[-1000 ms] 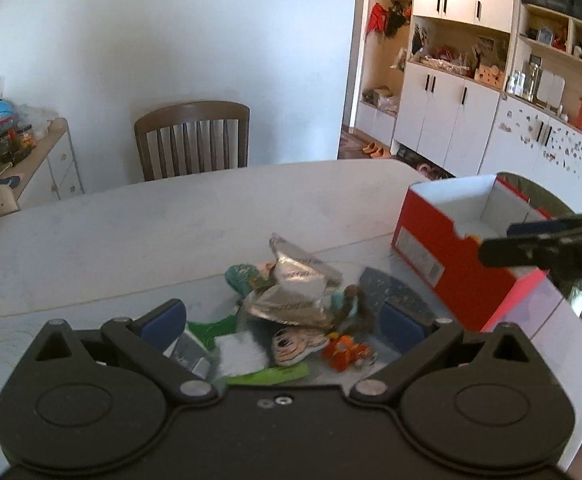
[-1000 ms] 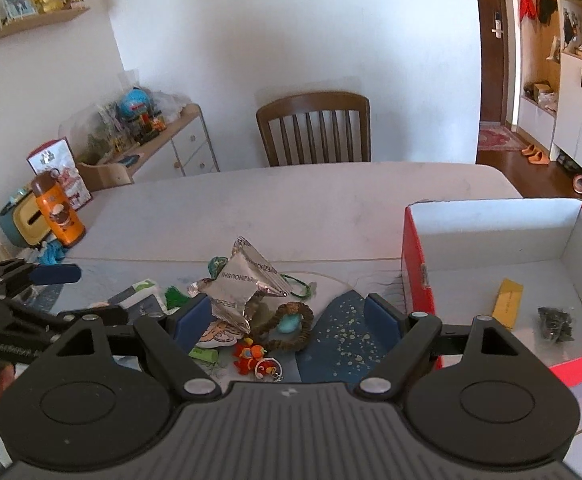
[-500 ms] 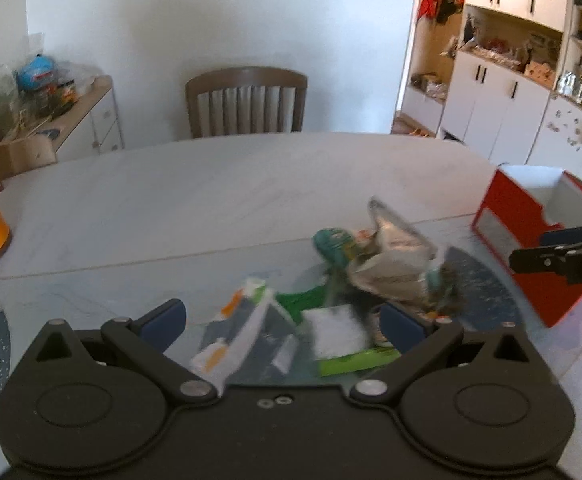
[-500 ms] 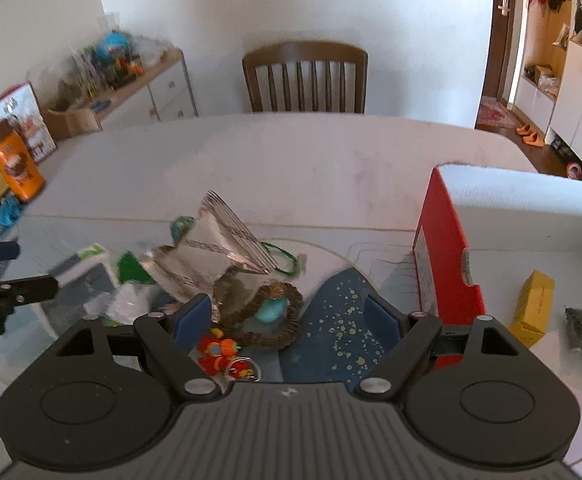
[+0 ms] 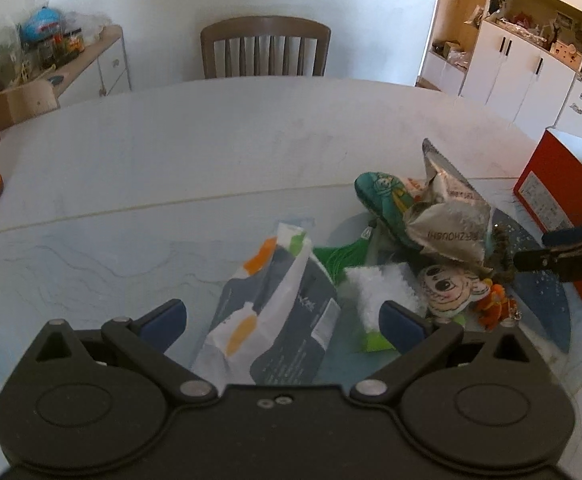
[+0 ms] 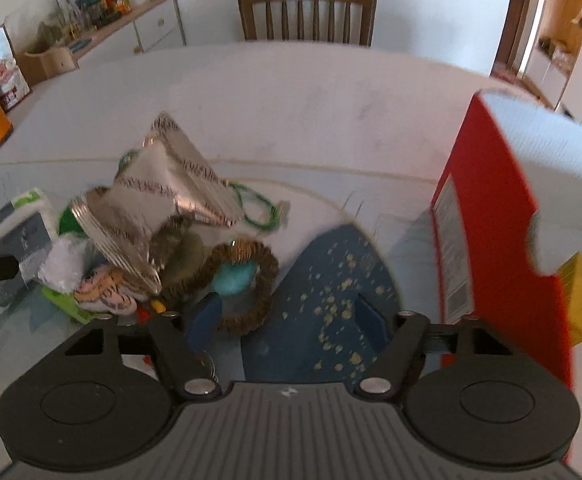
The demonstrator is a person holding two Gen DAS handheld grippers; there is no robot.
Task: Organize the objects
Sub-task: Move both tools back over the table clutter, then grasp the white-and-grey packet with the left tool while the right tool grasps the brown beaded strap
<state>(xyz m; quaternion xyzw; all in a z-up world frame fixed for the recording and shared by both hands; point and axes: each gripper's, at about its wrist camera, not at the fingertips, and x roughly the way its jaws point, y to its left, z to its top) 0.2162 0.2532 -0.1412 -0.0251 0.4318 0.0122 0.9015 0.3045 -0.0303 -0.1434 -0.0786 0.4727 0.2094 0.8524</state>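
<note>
Where wrappers crowd: crumpled silver packet.

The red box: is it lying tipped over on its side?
No, the red box stands upright and open-topped, a yellow packet lying inside.

We look low and close along both pairs of fingers toward the chair, sharing the silver bag pile beyond the fingertips.

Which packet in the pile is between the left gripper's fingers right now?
The grey-and-white pouch with orange and green patches lies flat between the open left gripper. The crumpled silver foil bag sits farther right, atop the pile.
</note>
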